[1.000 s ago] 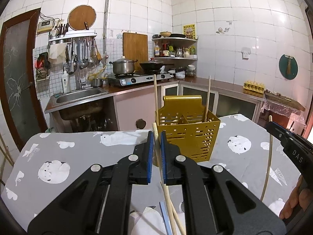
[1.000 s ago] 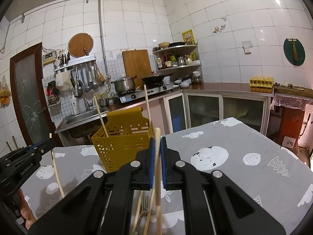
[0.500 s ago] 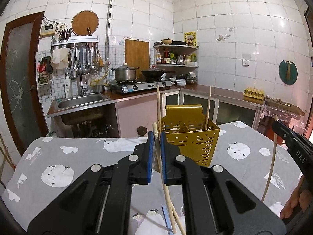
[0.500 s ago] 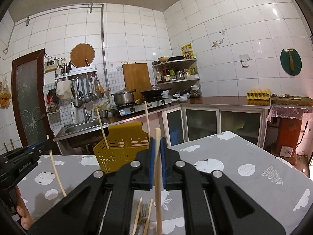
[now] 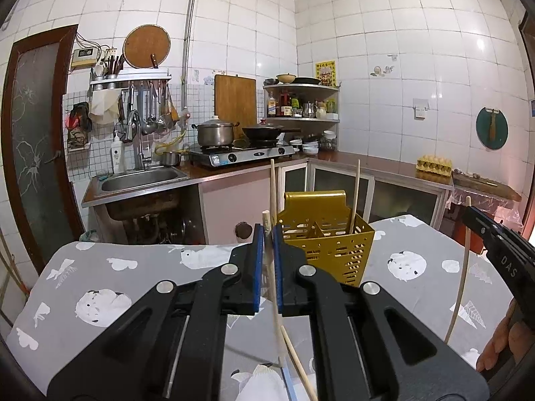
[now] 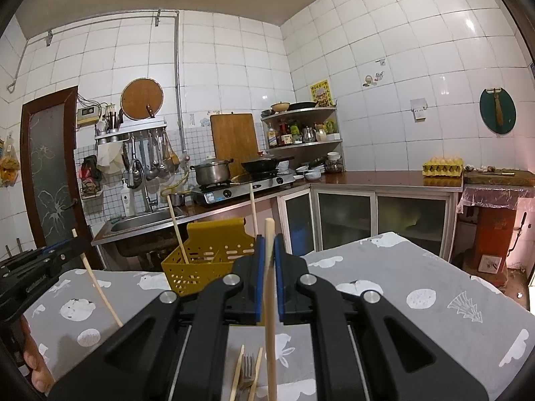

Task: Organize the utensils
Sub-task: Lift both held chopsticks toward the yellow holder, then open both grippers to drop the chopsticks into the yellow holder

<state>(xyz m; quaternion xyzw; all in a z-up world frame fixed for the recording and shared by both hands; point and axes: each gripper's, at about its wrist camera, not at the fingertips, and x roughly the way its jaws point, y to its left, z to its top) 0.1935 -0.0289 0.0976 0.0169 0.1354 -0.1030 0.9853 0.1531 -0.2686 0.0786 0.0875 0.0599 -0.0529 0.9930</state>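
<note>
Right wrist only: fork (image 6: 248, 369) on table (image 6: 384, 267) w/ chopsticks (image 6: 238, 372).

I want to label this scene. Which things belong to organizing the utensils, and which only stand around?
Job:
- yellow caddy, two chopsticks standing inside
- chopstick in left tool
- chopstick in right tool
- fork on table

Around:
- pot
- wok
- egg tray
- sink
</note>
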